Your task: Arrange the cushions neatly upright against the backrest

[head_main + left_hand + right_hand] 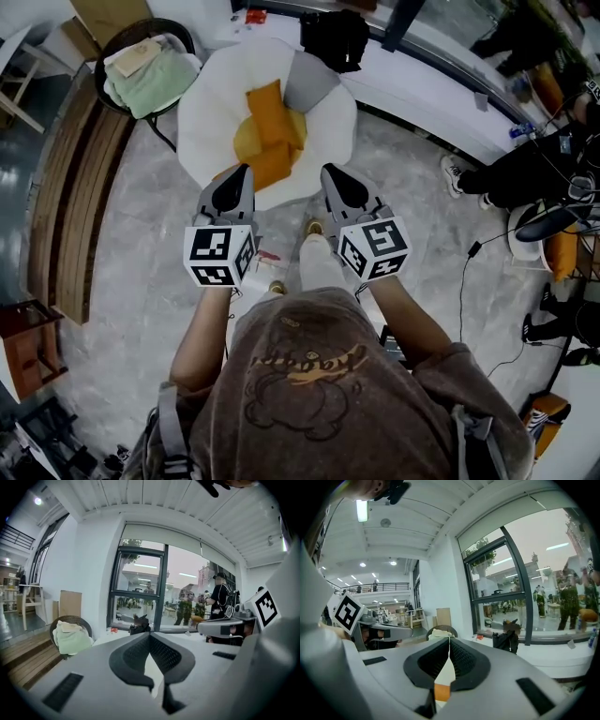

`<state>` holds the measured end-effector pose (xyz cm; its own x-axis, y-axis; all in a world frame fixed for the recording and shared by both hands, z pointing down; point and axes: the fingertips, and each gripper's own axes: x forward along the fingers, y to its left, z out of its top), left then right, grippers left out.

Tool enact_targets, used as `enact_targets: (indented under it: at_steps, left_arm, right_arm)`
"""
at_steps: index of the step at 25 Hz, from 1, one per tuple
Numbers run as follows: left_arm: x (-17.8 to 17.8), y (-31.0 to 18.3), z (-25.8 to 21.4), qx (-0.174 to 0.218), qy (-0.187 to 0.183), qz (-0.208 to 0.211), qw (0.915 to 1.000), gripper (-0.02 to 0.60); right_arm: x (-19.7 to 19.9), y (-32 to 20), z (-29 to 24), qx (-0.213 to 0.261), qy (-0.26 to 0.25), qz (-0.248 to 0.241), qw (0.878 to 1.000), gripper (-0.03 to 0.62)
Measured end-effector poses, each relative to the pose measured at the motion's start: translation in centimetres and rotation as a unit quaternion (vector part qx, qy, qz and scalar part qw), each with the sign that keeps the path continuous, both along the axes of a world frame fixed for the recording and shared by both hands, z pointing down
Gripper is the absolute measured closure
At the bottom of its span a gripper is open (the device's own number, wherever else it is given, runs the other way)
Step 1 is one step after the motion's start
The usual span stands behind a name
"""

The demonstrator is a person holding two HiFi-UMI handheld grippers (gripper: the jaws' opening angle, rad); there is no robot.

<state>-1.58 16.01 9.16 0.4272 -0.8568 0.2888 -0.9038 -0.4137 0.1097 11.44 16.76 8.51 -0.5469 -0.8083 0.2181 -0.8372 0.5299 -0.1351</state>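
Now we hold the left gripper (241, 172) and right gripper (329, 172) clenched, empty; the orange cushions (267, 131) lie just ahead, between them.

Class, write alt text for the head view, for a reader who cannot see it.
Seen from above, a person points two shut, empty grippers, the left gripper and right gripper, at a white round seat holding loosely piled orange cushions and a grey cushion. A wicker chair with green fabric stands upper left.
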Motion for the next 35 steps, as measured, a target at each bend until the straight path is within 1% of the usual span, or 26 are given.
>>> enact_targets:
  at_steps: [8, 18, 23, 28, 35]
  left_arm:
    - [2.2, -6.2, -0.1, -0.007, -0.006, -0.014, 0.9999, 0.577]
    - [5.5, -12.6, -0.2, -0.016, -0.01, -0.048, 0.9987, 0.577]
    - [7.1, -15.0, 0.4, -0.02, -0.001, -0.072, 0.9972, 0.577]
    - [7.0, -16.0, 0.8, -0.029, -0.001, -0.085, 0.996, 0.577]
    - [6.1, -18.0, 0.9, -0.025, -0.005, -0.093, 0.9954, 0.577]
  right_arm:
    - [2.4, -6.9, -0.2, -0.005, -0.005, -0.014, 1.0, 0.572]
    - [5.8, -13.9, -0.3, -0.012, -0.004, -0.049, 0.999, 0.572]
    - [7.5, -16.9, 0.6, -0.017, 0.001, -0.073, 0.997, 0.572]
    - [7.1, -18.5, 1.2, -0.027, 0.002, -0.091, 0.996, 0.572]
    - [6.2, -20.9, 1.9, -0.029, 0.001, -0.09, 0.996, 0.572]
